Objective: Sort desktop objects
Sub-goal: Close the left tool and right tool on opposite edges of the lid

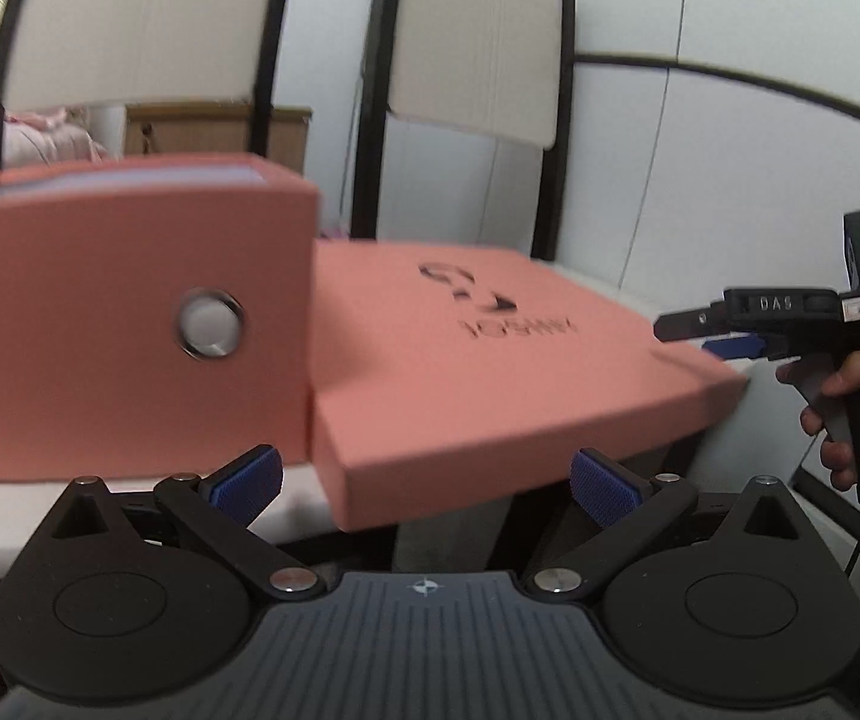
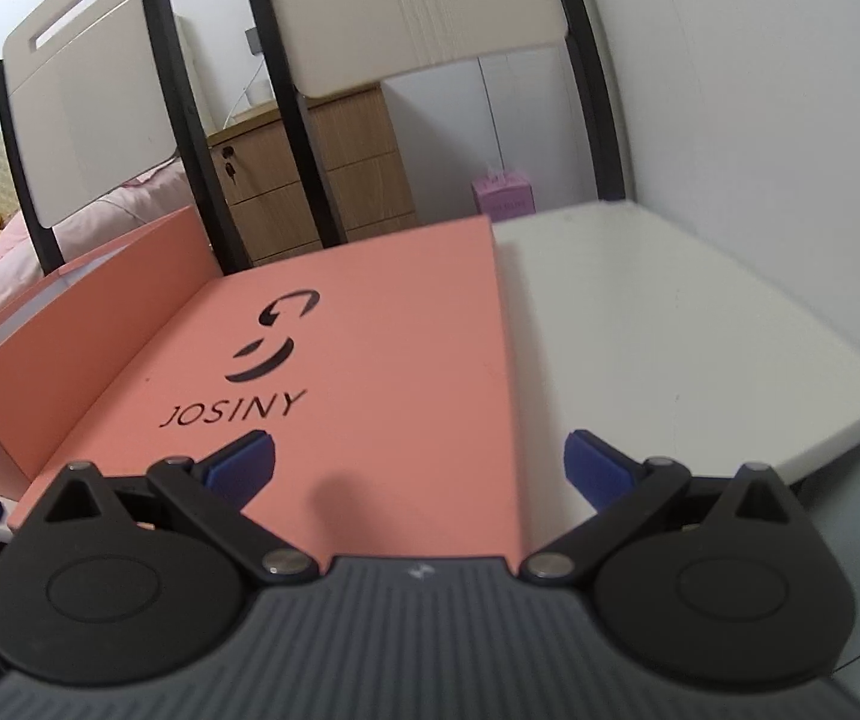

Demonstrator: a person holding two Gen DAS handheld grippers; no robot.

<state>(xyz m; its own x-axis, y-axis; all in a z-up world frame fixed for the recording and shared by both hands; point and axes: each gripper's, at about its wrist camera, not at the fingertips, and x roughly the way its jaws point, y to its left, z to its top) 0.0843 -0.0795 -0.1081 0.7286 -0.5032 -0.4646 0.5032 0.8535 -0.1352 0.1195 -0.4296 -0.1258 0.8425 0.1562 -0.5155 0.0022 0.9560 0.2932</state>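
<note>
Both the left gripper (image 1: pixel 423 480) and right gripper (image 2: pixel 419 468) stood wide apart and empty, the salmon lid (image 2: pixel 369 360) lay flat on the white table (image 2: pixel 700 330) beside its open box (image 1: pixel 129 312), so sorting seemed barely begun.

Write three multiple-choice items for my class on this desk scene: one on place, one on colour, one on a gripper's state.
1. Where does the lid lie relative to the box, in the right wrist view?
A right of it B left of it C inside it
2. What colour is the lid?
A blue B salmon pink C green
3. How do the right gripper jaws stand?
A shut on the lid B shut, empty C open

Answers: 1 A, box sits at its left edge; 2 B, pink with black JOSINY print; 3 C, blue pads wide apart.
</note>
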